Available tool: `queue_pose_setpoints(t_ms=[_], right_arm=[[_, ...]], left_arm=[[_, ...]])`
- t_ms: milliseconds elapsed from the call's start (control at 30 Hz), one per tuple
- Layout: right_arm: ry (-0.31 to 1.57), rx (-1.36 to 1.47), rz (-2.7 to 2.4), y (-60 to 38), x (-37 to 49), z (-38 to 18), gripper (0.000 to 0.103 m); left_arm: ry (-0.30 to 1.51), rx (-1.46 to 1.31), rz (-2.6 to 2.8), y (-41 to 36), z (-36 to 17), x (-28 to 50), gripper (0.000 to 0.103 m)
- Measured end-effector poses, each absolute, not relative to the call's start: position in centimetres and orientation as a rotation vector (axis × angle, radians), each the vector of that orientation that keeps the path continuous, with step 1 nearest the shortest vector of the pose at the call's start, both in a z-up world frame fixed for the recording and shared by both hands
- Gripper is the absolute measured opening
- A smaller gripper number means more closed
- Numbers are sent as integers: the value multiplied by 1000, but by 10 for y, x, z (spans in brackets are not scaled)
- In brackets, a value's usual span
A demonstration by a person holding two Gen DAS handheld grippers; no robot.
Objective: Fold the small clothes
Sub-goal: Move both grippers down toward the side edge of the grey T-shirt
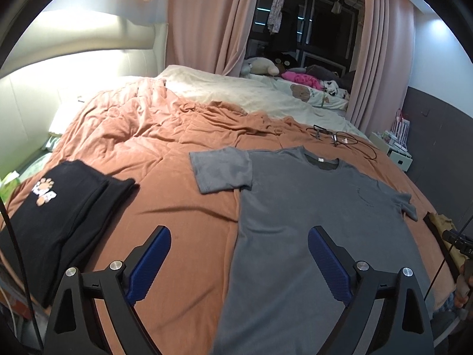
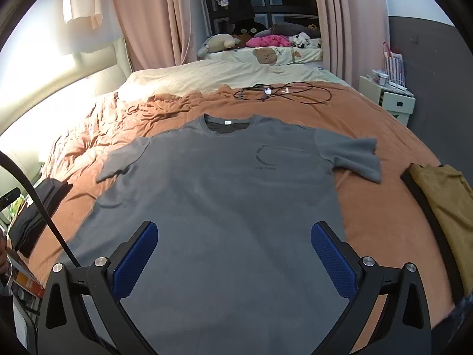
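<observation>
Across the rust-orange bedspread point(image 2: 369, 207) the grey T-shirt point(image 2: 230, 195) lay flat, face up, its long axis running straight away from us, collar far, hem near. We held our right gripper point(image 2: 235, 263) over its middle and our left gripper point(image 1: 239, 269) over its left edge, both spread wide, gripping nothing.

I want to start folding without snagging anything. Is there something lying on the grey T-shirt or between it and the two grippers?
Nothing visible does. The grey T-shirt lies flat and bare under the open left gripper and right gripper; the black cable lies beyond its collar.
</observation>
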State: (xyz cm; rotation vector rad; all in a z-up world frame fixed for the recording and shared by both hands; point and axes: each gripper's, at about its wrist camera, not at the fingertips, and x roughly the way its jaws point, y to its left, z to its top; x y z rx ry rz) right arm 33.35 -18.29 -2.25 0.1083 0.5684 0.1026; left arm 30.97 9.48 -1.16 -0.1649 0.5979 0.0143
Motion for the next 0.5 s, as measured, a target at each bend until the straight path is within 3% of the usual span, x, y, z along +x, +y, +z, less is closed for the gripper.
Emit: queue_pose_setpoints(t_ms=[500], right_arm=[[542,92,72,-164,440,-9,103]], left_arm=[[730,-130,-44,132,-24,444,75]])
